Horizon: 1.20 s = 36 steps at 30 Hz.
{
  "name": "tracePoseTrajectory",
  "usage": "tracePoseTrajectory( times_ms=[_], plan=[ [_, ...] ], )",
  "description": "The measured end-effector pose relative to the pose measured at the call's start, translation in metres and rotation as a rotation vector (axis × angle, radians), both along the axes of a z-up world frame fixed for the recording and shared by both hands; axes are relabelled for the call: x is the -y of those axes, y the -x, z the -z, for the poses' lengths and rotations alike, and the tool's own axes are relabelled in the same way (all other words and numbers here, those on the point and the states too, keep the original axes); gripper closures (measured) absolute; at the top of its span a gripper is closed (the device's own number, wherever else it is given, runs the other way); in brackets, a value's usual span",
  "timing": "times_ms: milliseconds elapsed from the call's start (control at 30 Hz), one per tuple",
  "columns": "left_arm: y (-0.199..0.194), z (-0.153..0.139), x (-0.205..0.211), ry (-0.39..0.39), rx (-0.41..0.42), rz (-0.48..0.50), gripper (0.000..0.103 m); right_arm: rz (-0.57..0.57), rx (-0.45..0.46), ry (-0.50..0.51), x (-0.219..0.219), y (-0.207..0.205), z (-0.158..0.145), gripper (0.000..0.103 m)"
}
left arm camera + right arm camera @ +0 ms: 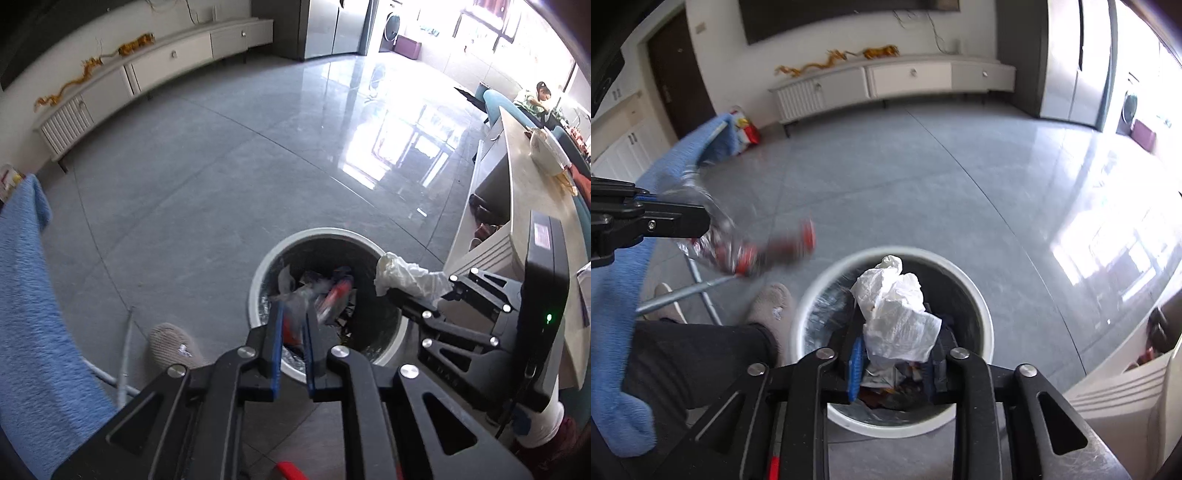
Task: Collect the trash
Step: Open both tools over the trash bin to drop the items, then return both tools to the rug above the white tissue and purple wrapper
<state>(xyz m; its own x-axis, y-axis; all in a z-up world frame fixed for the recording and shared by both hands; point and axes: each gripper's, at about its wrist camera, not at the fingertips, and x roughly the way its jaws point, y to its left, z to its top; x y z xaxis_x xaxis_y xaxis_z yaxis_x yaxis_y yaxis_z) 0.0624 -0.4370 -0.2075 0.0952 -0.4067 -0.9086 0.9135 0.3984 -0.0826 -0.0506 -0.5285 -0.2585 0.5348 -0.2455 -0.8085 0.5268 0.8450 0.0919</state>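
grey tiled floor, glossy with window glare at right. long white cabinet along the far wall. blue towel hangs at the left edge, over a metal rack as the right wrist view shows. pale worktop at right. round white-rimmed bin on the floor beside a grey-socked foot; dark liner, mixed trash already inside.

left hand-held gripper points down over the bin, blue pads nearly together, clamped on a crumpled clear-and-red wrapper; wrapper blurred, hanging over the bin mouth in the left wrist view, though in the right wrist view it shows left of the rim.

right hand-held gripper also over the bin, jaws partly apart with a crumpled white tissue between them; cannot tell whether the pads press on it. tissue sits above the bin opening, not yet among the trash below.
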Motion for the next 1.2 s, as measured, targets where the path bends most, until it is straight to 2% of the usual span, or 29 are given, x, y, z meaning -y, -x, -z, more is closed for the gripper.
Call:
tracePoseTrajectory(
  times_ms=[67, 133, 267, 367, 500, 633, 900, 967, 1033, 1200],
  plan=[
    [-0.004, 0.005, 0.004, 0.009, -0.046, -0.007, 0.088, 0.013, -0.005, -0.01, 0.001, 0.002, 0.002, 0.065],
    [-0.01, 0.005, 0.003, 0.018, -0.071, -0.017, 0.077, 0.023, -0.007, -0.015, 0.0, 0.005, 0.001, 0.062],
    [-0.005, 0.003, 0.001, 0.038, -0.063, -0.015, 0.074, 0.043, -0.013, -0.022, 0.002, 0.009, 0.003, 0.057],
    [-0.007, -0.008, -0.005, 0.066, -0.04, -0.029, 0.072, 0.056, -0.001, -0.026, 0.001, 0.011, -0.001, 0.057],
    [-0.004, -0.033, -0.022, 0.124, 0.066, -0.067, 0.072, 0.046, 0.022, -0.014, -0.005, 0.01, -0.014, 0.056],
    [-0.006, -0.066, -0.05, 0.195, 0.201, -0.144, 0.072, 0.035, 0.062, 0.004, -0.013, 0.01, -0.036, 0.056],
    [-0.006, -0.116, -0.11, 0.286, 0.322, -0.233, 0.072, -0.049, 0.177, 0.097, -0.048, 0.0, -0.102, 0.054],
    [-0.006, -0.126, -0.126, 0.292, 0.337, -0.26, 0.068, -0.08, 0.209, 0.121, -0.061, -0.004, -0.12, 0.054],
    [-0.006, -0.136, -0.145, 0.301, 0.373, -0.301, 0.059, -0.107, 0.234, 0.142, -0.073, -0.007, -0.134, 0.053],
    [-0.01, -0.159, -0.189, 0.341, 0.434, -0.395, 0.05, -0.179, 0.303, 0.192, -0.106, -0.012, -0.17, 0.05]
  ],
)
